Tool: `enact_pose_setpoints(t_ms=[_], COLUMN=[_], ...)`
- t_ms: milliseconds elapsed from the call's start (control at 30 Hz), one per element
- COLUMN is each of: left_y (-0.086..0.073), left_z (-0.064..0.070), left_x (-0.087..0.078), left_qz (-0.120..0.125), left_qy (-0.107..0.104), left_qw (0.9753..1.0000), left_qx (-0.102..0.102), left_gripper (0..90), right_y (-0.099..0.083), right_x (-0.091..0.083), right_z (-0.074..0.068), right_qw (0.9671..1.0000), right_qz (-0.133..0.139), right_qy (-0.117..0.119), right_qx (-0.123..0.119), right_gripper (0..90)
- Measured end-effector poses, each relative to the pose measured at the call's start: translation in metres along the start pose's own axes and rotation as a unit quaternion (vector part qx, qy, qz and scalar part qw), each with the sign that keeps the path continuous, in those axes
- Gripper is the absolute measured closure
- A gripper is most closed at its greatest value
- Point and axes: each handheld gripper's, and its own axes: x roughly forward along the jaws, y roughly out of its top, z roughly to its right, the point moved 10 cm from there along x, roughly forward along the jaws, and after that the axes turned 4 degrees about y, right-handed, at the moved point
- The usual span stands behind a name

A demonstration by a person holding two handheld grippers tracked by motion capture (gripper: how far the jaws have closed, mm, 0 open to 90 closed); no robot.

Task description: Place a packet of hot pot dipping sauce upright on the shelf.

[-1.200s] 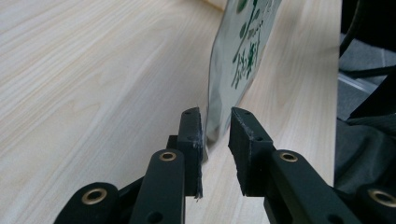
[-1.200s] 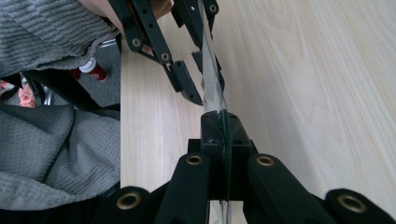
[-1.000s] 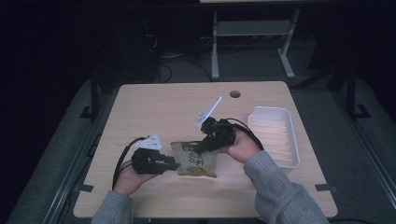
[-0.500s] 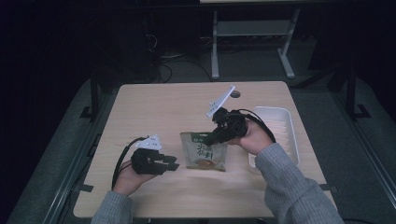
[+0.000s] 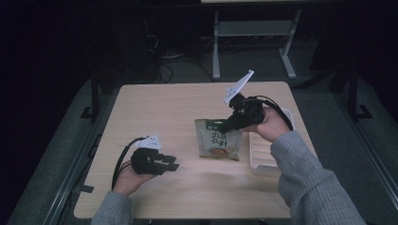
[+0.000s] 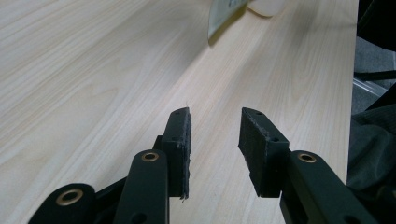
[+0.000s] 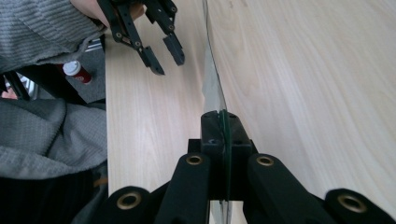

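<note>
High view: one green snack pouch point(image 5: 218, 139) hanging by its top edge near the table's point(image 5: 155, 112) right edge, just left of one white tray point(image 5: 263, 154). Right gripper view: pouch edge point(image 7: 223, 154) pinched flat in right gripper point(image 7: 223, 126), jaws clamped tight. Left gripper point(image 5: 168, 162) near the front edge, well apart from pouch; left gripper view: jaws narrowly parted, gripping nothing.

Left half of tabletop point(image 5: 155, 108): bare wood, open to pass.
Between left gripper point(image 5: 170, 163) and snack pouch point(image 5: 218, 140): bare strip, free.
Right edge: white tray point(image 5: 263, 154) just beside the pouch, blocks that side.
Front edge: both forearms in the way.
</note>
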Motion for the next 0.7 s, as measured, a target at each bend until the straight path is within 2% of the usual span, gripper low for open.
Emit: enact_pose_setpoints(t_ms=[433, 533, 567, 700], left_y=[-0.005, -0.005, -0.006, -0.010], left_z=[-0.006, -0.006, -0.007, -0.009], left_x=[0.002, 0.001, 0.001, 0.003], left_qz=[-0.004, -0.004, -0.007, -0.016], left_qy=[-0.001, 0.000, 0.003, 0.011], left_qw=[0.9999, 0.9999, 0.9999, 0.9997], left_qx=[-0.012, -0.014, -0.015, -0.014], left_gripper=[61.9, 61.2, 60.7, 59.5], right_y=[-0.018, -0.022, -0.027, -0.035], right_x=[-0.040, -0.046, -0.054, -0.067], right_z=[0.029, 0.033, 0.038, 0.047], right_qw=[0.9993, 0.9992, 0.9992, 0.9988], right_qz=[-0.020, -0.021, -0.017, -0.016], right_qy=[-0.030, -0.033, -0.037, -0.045], right_qx=[-0.010, -0.006, 0.002, 0.006], right_gripper=[89.1, 89.1, 89.1, 89.1])
